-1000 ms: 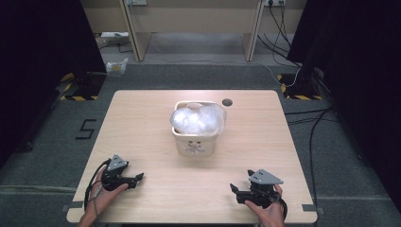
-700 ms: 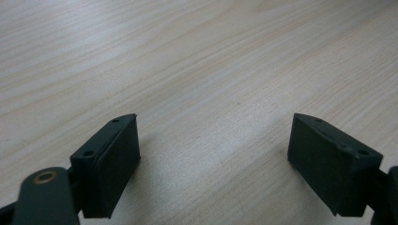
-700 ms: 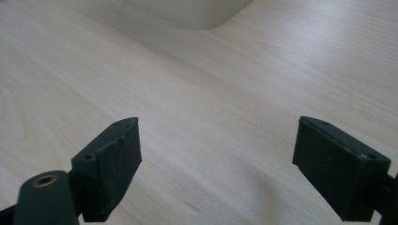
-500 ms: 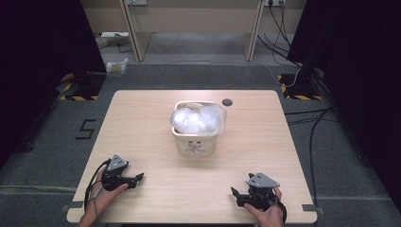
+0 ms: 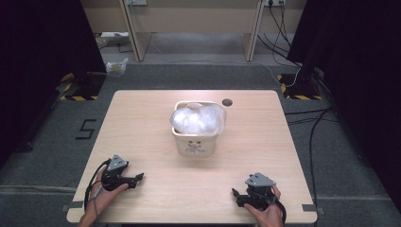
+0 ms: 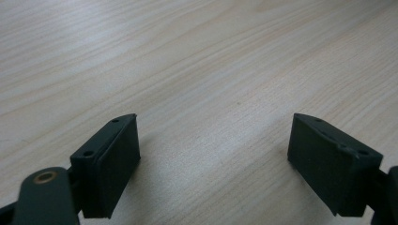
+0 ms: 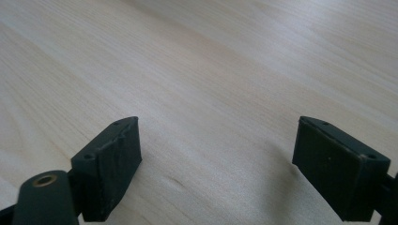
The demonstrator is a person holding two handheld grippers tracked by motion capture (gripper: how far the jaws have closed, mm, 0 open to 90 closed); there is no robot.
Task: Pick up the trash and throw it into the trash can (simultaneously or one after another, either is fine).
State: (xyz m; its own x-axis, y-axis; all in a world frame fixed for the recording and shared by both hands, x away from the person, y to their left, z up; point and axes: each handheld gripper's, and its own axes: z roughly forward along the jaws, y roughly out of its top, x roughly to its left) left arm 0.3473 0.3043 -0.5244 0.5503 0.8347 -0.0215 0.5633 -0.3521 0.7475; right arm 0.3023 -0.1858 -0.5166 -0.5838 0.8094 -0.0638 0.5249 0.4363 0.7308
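**Both grippers rest wide open, well short of the lined bin**

The light wooden worktop (image 5: 142,123) carries 1 main thing: a small cream bin (image 5: 196,144) standing upright at its middle, lined with a crumpled clear plastic bag (image 5: 197,118) that billows above the rim. A dark round hole (image 5: 227,101) sits in the worktop just behind the bin, toward the far right.

What could go wrong, as I judge it: the bag is thin and slack, so a pinch that takes too little film may slip off, while a pull from 1 side alone could tip or drag the light bin rather than free the liner. Reaching from the near edge, either gripper could also knock the bin's front wall before it gets above the rim.

The bin lies well apart from both grippers, ahead of them and between their 2 lines of reach. The left gripper (image 5: 137,178) rests at the near left of the worktop, pointing right, and the right gripper (image 5: 235,197) at the near right, pointing left. In each gripper view the fingers (image 6: 110,161) (image 7: 110,164) stand spread wide with bare wood between them, holding nothing.
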